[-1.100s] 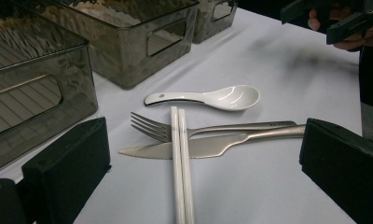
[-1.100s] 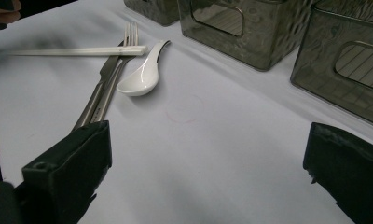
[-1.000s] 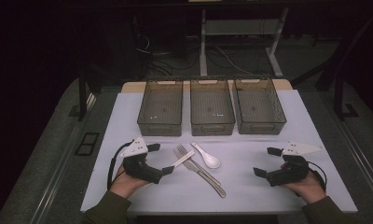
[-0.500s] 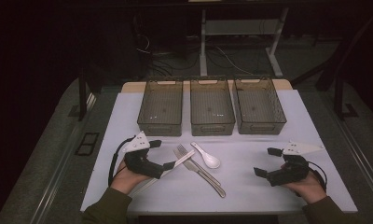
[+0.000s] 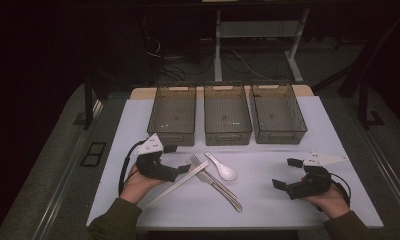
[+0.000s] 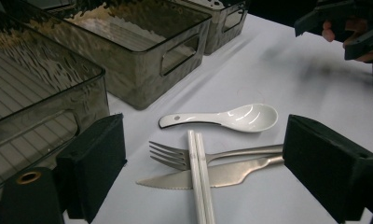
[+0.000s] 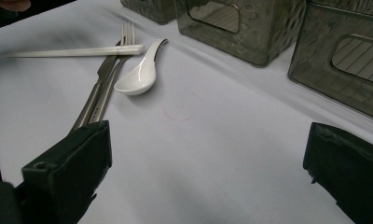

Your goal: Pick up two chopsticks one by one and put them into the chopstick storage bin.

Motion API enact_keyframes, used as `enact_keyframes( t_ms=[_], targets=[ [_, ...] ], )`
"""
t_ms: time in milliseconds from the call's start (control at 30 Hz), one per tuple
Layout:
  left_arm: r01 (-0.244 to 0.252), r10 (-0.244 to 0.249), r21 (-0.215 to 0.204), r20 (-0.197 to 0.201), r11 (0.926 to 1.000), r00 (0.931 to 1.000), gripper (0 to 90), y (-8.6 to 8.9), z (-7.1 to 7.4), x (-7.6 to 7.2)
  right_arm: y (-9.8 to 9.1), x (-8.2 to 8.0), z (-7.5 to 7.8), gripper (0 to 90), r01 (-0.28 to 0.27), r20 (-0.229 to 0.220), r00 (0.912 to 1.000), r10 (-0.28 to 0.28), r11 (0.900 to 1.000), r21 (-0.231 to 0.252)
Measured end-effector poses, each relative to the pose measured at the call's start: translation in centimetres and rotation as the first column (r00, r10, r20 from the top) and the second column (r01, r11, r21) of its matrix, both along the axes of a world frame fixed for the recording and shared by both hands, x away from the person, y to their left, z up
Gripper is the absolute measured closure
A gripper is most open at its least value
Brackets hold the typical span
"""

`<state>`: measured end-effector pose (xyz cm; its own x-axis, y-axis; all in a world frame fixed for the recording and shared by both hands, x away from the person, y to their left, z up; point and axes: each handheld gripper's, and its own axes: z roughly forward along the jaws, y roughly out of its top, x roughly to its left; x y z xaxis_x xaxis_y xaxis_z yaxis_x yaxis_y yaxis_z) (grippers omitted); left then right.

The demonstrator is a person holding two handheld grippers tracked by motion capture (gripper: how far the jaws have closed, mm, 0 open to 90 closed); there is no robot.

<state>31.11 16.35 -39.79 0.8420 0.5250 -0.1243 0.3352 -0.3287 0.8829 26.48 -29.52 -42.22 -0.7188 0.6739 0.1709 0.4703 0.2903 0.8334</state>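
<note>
- At the counter's (image 5: 138, 125) near middle lie white chopsticks (image 6: 199, 177) across a fork (image 6: 175, 156) and knife (image 6: 212, 176), a spoon (image 6: 231, 116) just beyond.
- Left tongs (image 6: 201, 168), at nine o'clock from the cutlery, straddle the chopsticks; their jaws have just been closing, not yet pressing.
- Right tongs (image 7: 208, 172), at three o'clock, hang open.
- Three bins (image 5: 227, 116) at twelve o'clock appear empty, so I judge the sorting barely begun.

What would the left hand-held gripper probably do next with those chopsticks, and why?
Probably ease a little lower and close on the white chopsticks. The left hand-held gripper has its jaws on either side of them, just been closing, but the pads are not pressing yet. The pair lies across the fork and knife, so a slow pinch should lift it without dragging those.
</note>
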Motion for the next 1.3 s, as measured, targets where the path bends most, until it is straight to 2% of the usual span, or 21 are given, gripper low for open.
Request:
enact_keyframes(
  t_ms=[333,467,567,600,667,800,833,867,1067,1100,1300],
  targets=[
    [0.001,-0.001,0.016,-0.002,0.9999,1.0000,17.5,-1.1,0.4,1.5,0.1,0.1,0.0,1.0,-0.001,-0.003,1.0000,0.001,1.0000,-0.002],
    [0.016,-0.016,0.021,-0.008,0.9996,0.9998,23.9,-1.3,0.1,1.5,0.1,0.2,-0.1,1.0,-0.001,-0.005,1.0000,0.001,1.0000,-0.002],
    [0.033,-0.032,0.061,-0.026,0.9976,0.9991,31.0,-1.7,-0.3,1.6,0.2,0.2,-0.1,1.0,-0.005,-0.007,1.0000,0.005,1.0000,-0.005],
    [0.033,-0.032,0.061,-0.026,0.9976,0.9991,33.5,-1.7,-0.3,1.6,0.2,0.2,-0.1,1.0,-0.005,-0.007,1.0000,0.005,1.0000,-0.005],
    [0.045,-0.041,0.106,-0.044,0.9933,0.9982,38.2,-1.9,-0.6,1.6,0.2,0.2,-0.1,1.0,-0.008,-0.008,0.9999,0.008,0.9999,-0.008],
    [0.062,-0.053,0.152,-0.061,0.9865,0.9967,46.2,-2.1,-1.0,1.6,0.2,0.2,-0.2,1.0,-0.008,-0.010,0.9999,0.008,0.9999,-0.007],
    [0.062,-0.053,0.152,-0.061,0.9865,0.9967,47.9,-2.1,-1.0,1.6,0.2,0.2,-0.2,1.0,-0.007,-0.010,0.9999,0.007,0.9999,-0.008],
    [0.061,-0.049,0.171,-0.073,0.9834,0.9962,49.6,-2.2,-1.1,1.7,0.2,0.2,-0.2,1.0,-0.007,-0.010,0.9999,0.007,0.9999,-0.009],
    [0.068,-0.048,0.195,-0.107,0.9784,0.9931,57.6,-2.3,-1.6,1.8,0.2,0.3,-0.2,0.9,-0.006,-0.010,0.9999,0.006,0.9999,-0.014],
    [0.075,-0.050,0.210,-0.121,0.9748,0.9914,58.3,-2.4,-1.8,1.8,0.2,0.3,-0.2,1.0,-0.006,-0.009,0.9999,0.006,0.9999,-0.016],
    [0.079,-0.050,0.226,-0.133,0.9709,0.9898,62.9,-2.6,-2.0,1.9,0.2,0.3,-0.2,1.0,-0.006,-0.012,0.9999,0.005,0.9999,-0.016]
  ],
)
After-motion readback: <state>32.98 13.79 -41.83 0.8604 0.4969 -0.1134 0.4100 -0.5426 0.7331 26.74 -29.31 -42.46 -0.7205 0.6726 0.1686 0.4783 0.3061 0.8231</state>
